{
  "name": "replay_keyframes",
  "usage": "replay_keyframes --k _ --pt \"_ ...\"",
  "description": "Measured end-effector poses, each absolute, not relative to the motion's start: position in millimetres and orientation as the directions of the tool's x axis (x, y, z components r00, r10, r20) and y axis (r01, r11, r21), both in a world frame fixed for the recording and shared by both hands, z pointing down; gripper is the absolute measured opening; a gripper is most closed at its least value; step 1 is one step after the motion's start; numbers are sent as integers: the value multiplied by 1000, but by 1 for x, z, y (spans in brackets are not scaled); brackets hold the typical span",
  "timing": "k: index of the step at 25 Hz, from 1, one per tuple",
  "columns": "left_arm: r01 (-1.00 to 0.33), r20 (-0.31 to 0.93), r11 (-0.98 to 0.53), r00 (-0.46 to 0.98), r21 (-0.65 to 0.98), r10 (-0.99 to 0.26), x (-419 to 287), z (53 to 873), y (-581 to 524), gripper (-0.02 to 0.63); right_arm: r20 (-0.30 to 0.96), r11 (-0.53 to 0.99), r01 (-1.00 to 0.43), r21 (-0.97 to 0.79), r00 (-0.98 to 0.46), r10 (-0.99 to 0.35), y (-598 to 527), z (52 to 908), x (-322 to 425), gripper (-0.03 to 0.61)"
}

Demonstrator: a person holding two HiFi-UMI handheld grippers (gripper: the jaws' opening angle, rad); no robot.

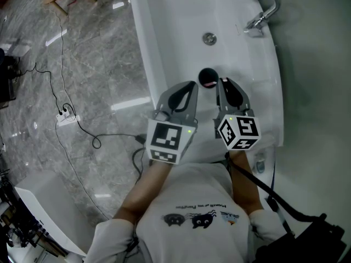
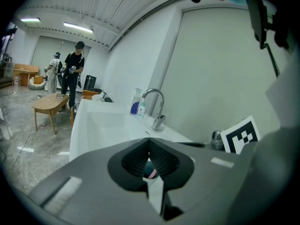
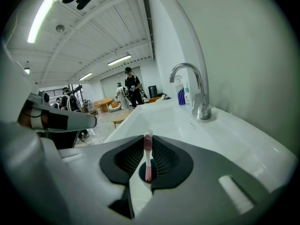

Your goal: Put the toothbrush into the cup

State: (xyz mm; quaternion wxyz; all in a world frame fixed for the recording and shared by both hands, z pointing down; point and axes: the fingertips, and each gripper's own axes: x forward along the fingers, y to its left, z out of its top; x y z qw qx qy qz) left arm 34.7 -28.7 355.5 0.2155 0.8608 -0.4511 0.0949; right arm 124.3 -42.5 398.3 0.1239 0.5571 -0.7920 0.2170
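Toothbrush (image 3: 148,156): stands near upright, lower end inside the cup (image 1: 207,76), head up. Pink head with white bristles on top, white neck, pink lower handle.

Right tool (image 3: 147,138): clenched on the toothbrush just under the head. Its ribbed black pads (image 3: 164,158) sit close on both sides of the neck.

Cup: dark, round, with pink showing inside in the head view. It stands on the white sink (image 1: 164,26) at the near end, on the person's side of the drain (image 1: 209,38). The right tool's tips are just beside the cup on its right.

Left tool (image 2: 149,140): clenched, tips together, nothing between them, just beside the cup on its left. Through the slot behind the tips a tilted pink streak of handle shows against the dark cup.

Surface: the sink is long and glossy white, with a deep basin and a wide flat rim. A chrome faucet (image 1: 264,7) stands on the far right rim by the wall, and blue and white bottles (image 3: 183,93) are just beside it. A plain pale wall (image 2: 220,78) runs along the sink's right side.

Room: the floor (image 1: 82,59) is grey, marbled and glossy, with light patches on it. A white power strip (image 1: 66,115) lies on it left of the sink. A person in dark clothes and a cap (image 2: 75,69) stands well beyond the sink's far end, with others farther back. The ceiling is white and ribbed, with tube lights (image 2: 77,28).
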Motion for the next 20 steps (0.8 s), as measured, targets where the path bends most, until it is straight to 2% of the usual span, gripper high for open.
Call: replay_keyframes --k 20 --pt "-814 363 -504 580 290 -729 37 358 -29 0 455 296 -935 -197 -354 -817 -43 404 121 55"
